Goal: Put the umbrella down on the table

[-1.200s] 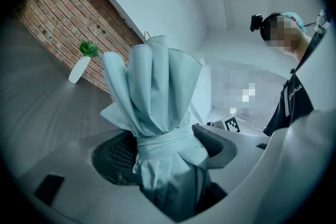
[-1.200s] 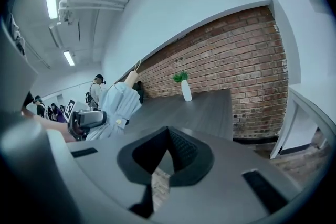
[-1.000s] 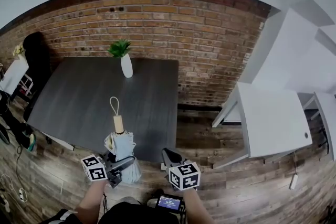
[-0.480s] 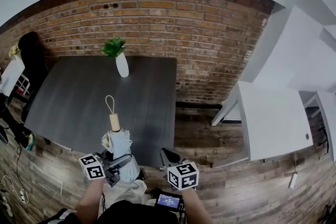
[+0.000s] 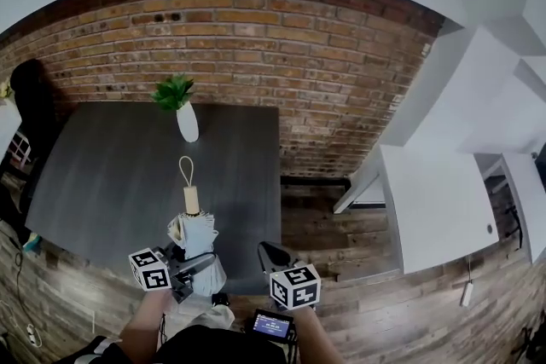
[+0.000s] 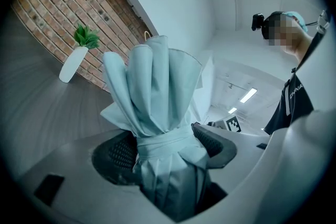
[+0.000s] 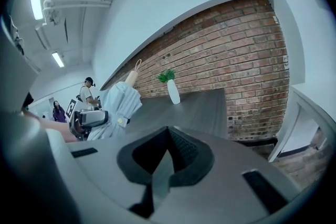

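Observation:
A folded light-blue umbrella (image 5: pixel 198 234) stands upright, its tan handle (image 5: pixel 192 200) and cord loop on top, over the near edge of the dark grey table (image 5: pixel 111 175). My left gripper (image 5: pixel 198 264) is shut on its strapped lower part. In the left gripper view both pads press the umbrella (image 6: pixel 155 92) at the strap, and my left gripper (image 6: pixel 164 141) points level. My right gripper (image 5: pixel 269 253) hangs to the umbrella's right, clear of it. In the right gripper view, the right gripper (image 7: pixel 168 131) has its pad tips together with nothing between them, and the umbrella (image 7: pixel 118 107) shows at left.
A white vase with a green plant (image 5: pixel 187 124) stands at the table's far side by the brick wall (image 5: pixel 256 38). A white table (image 5: pixel 435 200) is at the right, across a strip of wooden floor (image 5: pixel 324 226). Two people (image 7: pixel 86 93) stand far off.
Both grippers and the umbrella have moved forward towards the table. The left grip on the umbrella is unchanged, and the umbrella is still upright.

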`<state>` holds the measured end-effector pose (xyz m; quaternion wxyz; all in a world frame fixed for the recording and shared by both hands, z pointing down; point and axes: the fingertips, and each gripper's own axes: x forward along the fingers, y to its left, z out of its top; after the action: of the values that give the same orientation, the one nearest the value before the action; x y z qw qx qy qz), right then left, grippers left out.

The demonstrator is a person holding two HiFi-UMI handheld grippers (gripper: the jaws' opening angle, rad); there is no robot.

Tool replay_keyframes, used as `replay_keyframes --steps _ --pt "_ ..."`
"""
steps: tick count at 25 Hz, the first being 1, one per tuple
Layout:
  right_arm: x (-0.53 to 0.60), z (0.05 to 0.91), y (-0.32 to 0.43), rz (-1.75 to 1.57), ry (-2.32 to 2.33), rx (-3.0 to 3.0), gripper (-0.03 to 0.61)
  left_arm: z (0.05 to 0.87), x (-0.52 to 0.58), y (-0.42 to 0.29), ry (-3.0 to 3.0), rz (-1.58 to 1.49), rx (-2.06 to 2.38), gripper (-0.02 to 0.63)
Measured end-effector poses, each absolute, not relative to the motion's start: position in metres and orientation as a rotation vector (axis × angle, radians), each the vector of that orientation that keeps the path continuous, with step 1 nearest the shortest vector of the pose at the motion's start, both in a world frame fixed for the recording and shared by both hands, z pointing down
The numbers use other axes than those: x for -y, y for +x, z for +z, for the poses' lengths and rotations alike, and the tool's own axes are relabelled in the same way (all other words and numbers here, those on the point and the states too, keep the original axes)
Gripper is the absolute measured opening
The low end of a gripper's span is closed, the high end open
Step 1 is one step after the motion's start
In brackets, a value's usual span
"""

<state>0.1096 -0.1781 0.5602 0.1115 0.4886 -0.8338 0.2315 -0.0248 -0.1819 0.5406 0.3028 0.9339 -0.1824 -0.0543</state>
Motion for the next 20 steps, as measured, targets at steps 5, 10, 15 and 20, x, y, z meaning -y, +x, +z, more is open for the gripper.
replay_keyframes --steps 5,10,15,20 --pt "0.209 0.56 0.1 0.682 1.453 2.421 0.006 0.539 0.214 -0.026 2.464 -0.134 0.38 0.318" --pt "0.238 0.558 0.097 0.679 1.497 2.399 0.006 0.552 0.239 -0.026 2.476 -0.095 0.287 0.318" --pt "0.247 0.565 0.098 0.708 1.545 2.368 0.006 0.551 0.255 -0.02 2.449 -0.078 0.22 0.318" --pt "0.25 0.573 0.097 0.73 1.565 2.347 0.006 0.564 0.263 -0.02 2.448 -0.038 0.193 0.318"
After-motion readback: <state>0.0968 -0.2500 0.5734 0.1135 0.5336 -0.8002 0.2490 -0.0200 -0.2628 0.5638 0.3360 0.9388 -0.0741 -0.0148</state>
